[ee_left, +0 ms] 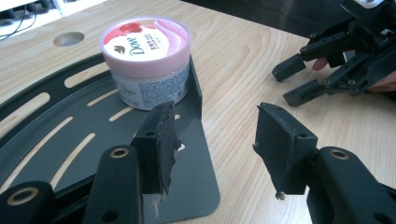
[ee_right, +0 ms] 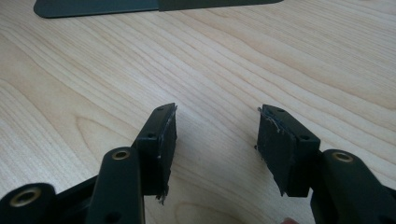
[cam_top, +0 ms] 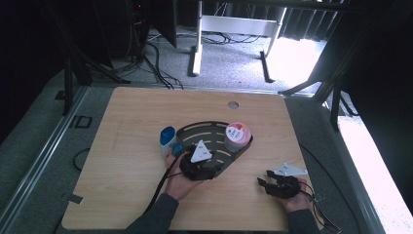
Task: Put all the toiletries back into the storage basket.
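Observation:
A black slotted tray (cam_top: 207,130) lies in the middle of the wooden table. A pink-lidded Dove jar (cam_top: 237,137) stands upright at its right end. My left gripper (cam_top: 210,163) hovers over the tray's near edge, open and with nothing between its fingers. In the left gripper view the jar (ee_left: 147,60) stands ahead on the tray (ee_left: 56,135), a little left of the gap of my left gripper (ee_left: 217,140). My right gripper (cam_top: 264,182) is low over bare wood near the front right, pointing left, also open (ee_right: 215,144) and empty. It shows open (ee_left: 290,84) in the left gripper view.
A white bottle with a blue cap (cam_top: 167,138) stands just left of the tray, beside the left hand. A round cable hole (cam_top: 233,104) sits near the table's far edge. The tray's corner (ee_right: 93,7) lies ahead of the right gripper. Cables trail off the front edge.

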A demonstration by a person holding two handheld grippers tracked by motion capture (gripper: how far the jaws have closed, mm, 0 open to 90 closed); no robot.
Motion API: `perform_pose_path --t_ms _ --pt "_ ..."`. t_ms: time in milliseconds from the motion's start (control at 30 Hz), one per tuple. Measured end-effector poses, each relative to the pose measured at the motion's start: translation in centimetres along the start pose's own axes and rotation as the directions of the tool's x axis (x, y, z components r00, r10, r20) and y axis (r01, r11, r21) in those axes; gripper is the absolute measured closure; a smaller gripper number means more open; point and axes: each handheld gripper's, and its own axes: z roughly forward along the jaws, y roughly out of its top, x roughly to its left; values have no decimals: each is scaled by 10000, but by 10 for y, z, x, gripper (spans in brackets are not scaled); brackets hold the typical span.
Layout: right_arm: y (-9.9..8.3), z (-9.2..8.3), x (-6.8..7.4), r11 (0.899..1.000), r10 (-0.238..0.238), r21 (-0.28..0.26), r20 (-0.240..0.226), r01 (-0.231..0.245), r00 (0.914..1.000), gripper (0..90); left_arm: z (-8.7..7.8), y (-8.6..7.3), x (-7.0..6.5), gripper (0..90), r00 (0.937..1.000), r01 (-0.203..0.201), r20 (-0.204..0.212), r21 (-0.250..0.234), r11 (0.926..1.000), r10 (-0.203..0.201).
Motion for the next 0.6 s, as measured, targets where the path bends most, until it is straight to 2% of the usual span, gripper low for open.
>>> perform_pose_path --t_ms 233,467,600 --pt "-1 1 -1 9999 -34 -138 -41 33 10000 465 -10 -5 3 509 10000 -25 -18 131 9999 25" --pt "-1 1 -1 9999 -9 -132 -55 8 10000 463 -20 -13 6 529 9999 139 19 161 9998 -139" --pt "-1 1 -1 9999 -4 -131 -68 4 10000 461 -28 -16 6 534 10000 59 -40 239 9997 -58"
